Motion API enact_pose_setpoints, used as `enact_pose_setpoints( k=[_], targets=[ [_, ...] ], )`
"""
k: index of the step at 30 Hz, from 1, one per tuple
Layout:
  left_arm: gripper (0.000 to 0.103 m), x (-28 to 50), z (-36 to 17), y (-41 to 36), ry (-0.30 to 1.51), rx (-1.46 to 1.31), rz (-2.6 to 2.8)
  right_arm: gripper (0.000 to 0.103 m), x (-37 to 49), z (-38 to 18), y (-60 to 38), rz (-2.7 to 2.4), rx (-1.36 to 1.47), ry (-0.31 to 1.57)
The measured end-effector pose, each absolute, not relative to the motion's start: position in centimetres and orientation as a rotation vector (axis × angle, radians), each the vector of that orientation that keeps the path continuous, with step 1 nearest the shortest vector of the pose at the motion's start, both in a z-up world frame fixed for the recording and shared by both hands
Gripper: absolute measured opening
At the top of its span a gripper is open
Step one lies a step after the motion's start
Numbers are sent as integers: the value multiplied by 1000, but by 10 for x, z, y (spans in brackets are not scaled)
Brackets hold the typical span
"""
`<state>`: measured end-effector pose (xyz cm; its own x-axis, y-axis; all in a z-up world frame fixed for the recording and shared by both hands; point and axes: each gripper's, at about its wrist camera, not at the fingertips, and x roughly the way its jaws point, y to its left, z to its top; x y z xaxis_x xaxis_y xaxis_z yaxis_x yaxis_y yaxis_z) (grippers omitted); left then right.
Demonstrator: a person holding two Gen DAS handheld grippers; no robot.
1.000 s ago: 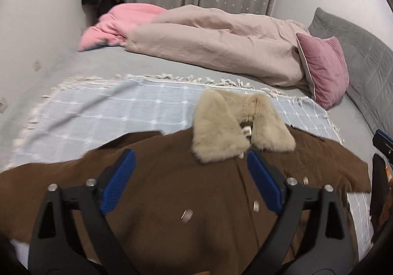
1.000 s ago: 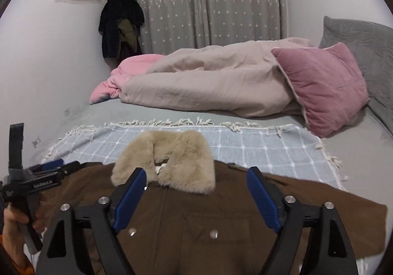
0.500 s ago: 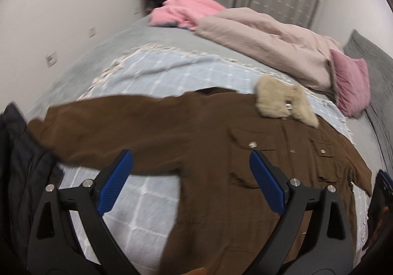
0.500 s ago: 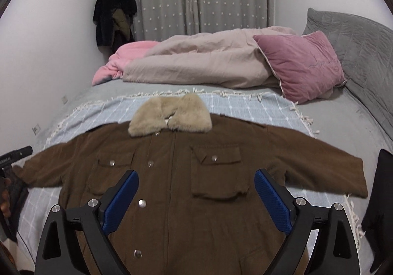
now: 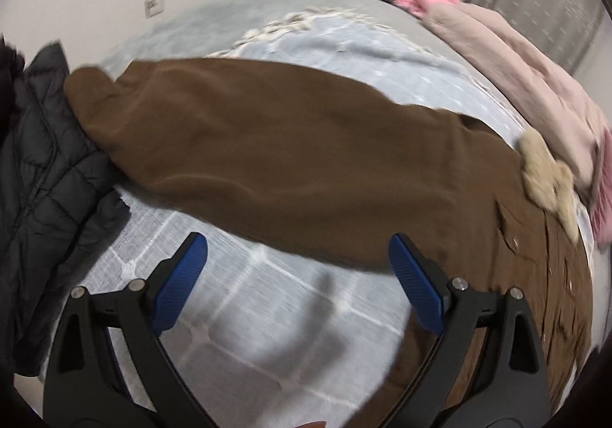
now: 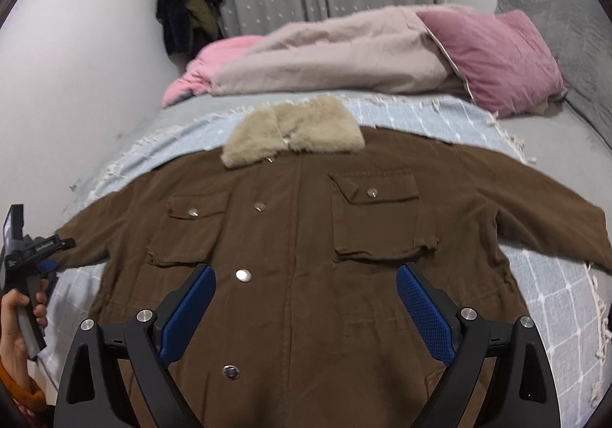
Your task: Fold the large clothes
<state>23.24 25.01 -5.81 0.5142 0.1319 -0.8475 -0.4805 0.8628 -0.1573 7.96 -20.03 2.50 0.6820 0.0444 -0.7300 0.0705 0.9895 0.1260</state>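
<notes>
Currently, left wrist view: the left gripper (image 5: pixel 296 277), jaws spread and empty, is hovering beside the coat (image 5: pixel 290 164) sleeve; grip the cuff squarely. Right wrist view: the right gripper (image 6: pixel 304 307), jaws spread, is hovering over the coat's front, below the fur collar (image 6: pixel 292 133).

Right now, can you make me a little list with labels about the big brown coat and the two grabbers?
garment: brown coat, lying flat, front up, sleeves spread out
collar: beige fur collar, at the far end
under it: blue checked blanket on the bed
left gripper: open, holding nothing, facing the coat's sleeve
right gripper: open, holding nothing, above the coat's lower front
beside sleeve end: black puffer jacket
folding: not begun
</notes>
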Motion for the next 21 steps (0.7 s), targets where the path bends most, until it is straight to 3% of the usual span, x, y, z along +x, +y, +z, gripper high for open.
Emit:
enact_pose_setpoints(
  k=[8,13,14,16,18,20,21],
  targets=[
    [95,243,-93,310,943,-546,511,97,91,6,-197,-32,136,890],
    [95,236,-98,333,762,-605,511,97,94,-4,-205,-38,205,927],
    [87,235,-98,334,733,-605,515,97,95,-6,-207,-42,214,935],
    [63,234,-98,336,701,-599,548,96,96,-8,-209,-55,225,942],
    [32,229,-96,341,674,-632,568,97,96,-9,-211,-67,234,945],
    [11,223,-89,345,638,-665,569,97,96,-11,-214,-78,244,949],
    [10,219,-82,345,610,-675,558,97,96,-11,-215,-81,248,949]
  ],
)
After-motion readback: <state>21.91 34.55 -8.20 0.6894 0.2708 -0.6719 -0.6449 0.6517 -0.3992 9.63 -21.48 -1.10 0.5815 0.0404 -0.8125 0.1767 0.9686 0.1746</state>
